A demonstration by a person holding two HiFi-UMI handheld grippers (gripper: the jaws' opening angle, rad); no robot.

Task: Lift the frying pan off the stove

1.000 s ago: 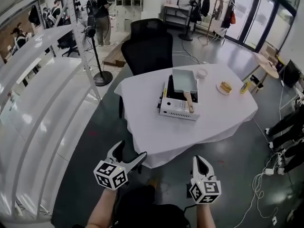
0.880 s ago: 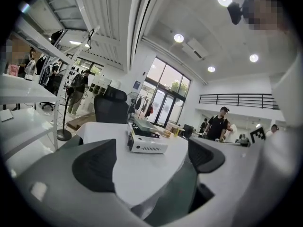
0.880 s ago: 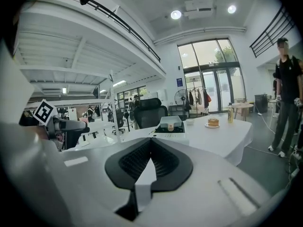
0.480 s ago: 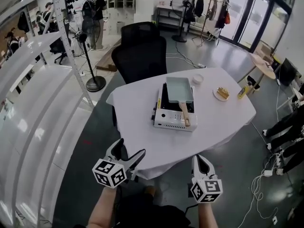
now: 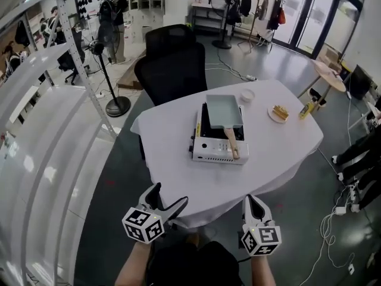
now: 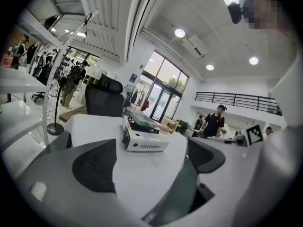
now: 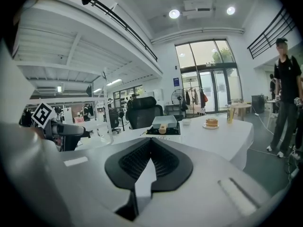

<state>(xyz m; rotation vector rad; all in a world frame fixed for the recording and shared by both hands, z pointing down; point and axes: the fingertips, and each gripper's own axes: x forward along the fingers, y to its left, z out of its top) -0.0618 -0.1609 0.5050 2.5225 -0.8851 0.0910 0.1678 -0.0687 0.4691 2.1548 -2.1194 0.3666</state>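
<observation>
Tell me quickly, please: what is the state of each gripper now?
Left gripper: open, jaws apart, nothing between them.
Right gripper: shut, jaws together, holding nothing.

the frying pan sits on the stove, near the middle of the table, its handle pointing to the near edge. a plate lies right of the stove, a bottle further right, a small bowl behind the pan's right corner. a chair stands behind the table; shelving runs along its left.
</observation>
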